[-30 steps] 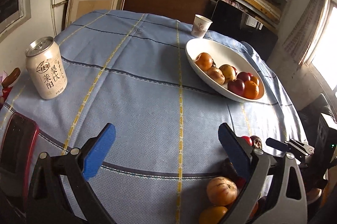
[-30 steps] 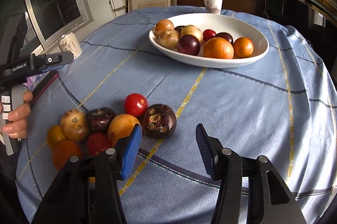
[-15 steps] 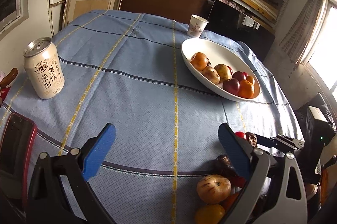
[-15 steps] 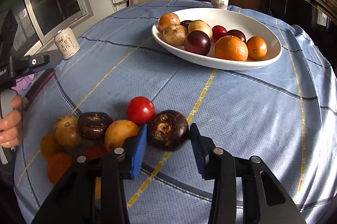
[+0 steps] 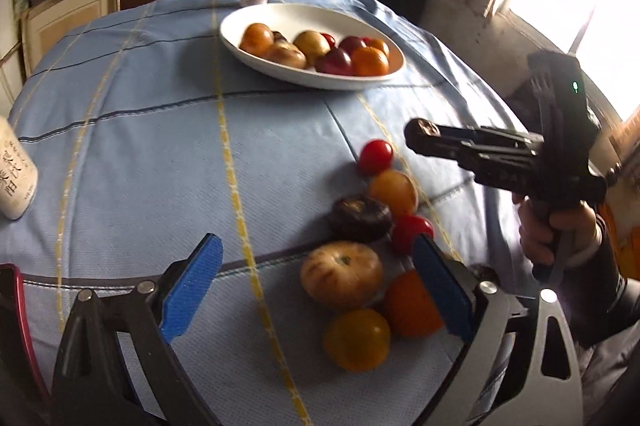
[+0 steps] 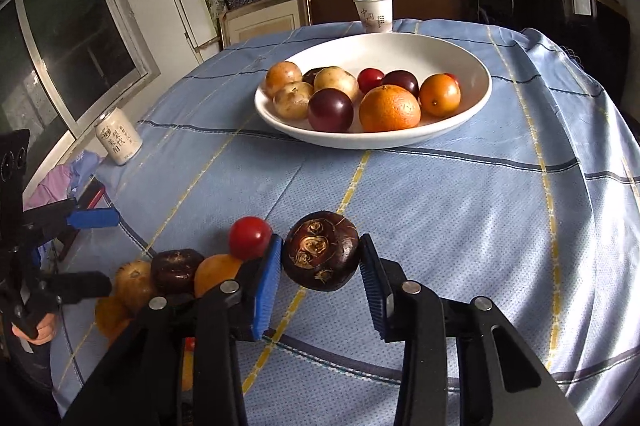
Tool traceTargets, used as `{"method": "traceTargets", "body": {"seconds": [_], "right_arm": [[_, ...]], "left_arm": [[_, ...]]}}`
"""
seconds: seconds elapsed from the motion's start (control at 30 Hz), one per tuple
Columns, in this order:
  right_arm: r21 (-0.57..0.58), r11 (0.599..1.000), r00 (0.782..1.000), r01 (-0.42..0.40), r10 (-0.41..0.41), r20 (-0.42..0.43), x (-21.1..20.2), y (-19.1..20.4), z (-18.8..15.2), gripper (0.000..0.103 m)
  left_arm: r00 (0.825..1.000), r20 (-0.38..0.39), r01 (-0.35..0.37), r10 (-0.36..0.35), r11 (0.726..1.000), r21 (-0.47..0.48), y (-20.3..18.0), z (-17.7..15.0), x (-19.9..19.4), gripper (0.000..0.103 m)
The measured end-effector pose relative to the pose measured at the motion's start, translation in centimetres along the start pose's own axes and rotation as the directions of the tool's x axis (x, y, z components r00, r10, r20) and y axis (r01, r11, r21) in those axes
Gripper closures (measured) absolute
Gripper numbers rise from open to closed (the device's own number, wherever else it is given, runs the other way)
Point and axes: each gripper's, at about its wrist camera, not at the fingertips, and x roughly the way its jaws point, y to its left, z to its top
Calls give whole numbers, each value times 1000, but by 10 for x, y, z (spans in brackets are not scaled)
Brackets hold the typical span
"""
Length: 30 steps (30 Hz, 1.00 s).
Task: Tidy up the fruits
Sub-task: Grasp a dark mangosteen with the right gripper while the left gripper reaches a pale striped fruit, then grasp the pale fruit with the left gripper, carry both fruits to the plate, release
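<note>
At 6 o'clock from bowl (image 6: 472,105), right gripper (image 6: 320,268) clamped dark water chestnut (image 6: 320,250); left gripper (image 5: 316,284) wide, jaws closing over pale tomato (image 5: 342,278), not gripping.

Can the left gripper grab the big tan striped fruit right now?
Probably yes. The left gripper has its jaws wide and closing a little, and the tan striped fruit lies between them, with only the orange fruit crowding one side.

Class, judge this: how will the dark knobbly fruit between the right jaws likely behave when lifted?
The dark fruit looks round and firm, so it probably won't squash. Its rounded sides may slip or twist against the flat pads. Set down, it could roll.
</note>
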Motion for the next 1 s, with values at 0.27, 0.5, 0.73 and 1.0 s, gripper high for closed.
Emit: {"method": "traceTargets", "body": {"seconds": [0.27,0.5,0.73,1.0], "right_arm": [[-5,1000,1000,-2,1,-16,3,3,-2,63],[5,1000,1000,2,-2,-20,4,1,-3,63],[-1,1000,1000,3,-3,-26,4,2,-4,63],[-5,1000,999,3,-4,-37,7,4,-5,63]], "left_arm": [[998,-53,15,-14,1000,19,-5,-7,10,21],[997,-64,48,-48,999,1,-2,-7,13,40],[989,-93,105,-111,992,-68,8,-6,18,48],[985,-105,121,-136,983,-137,12,-5,26,48]]}}
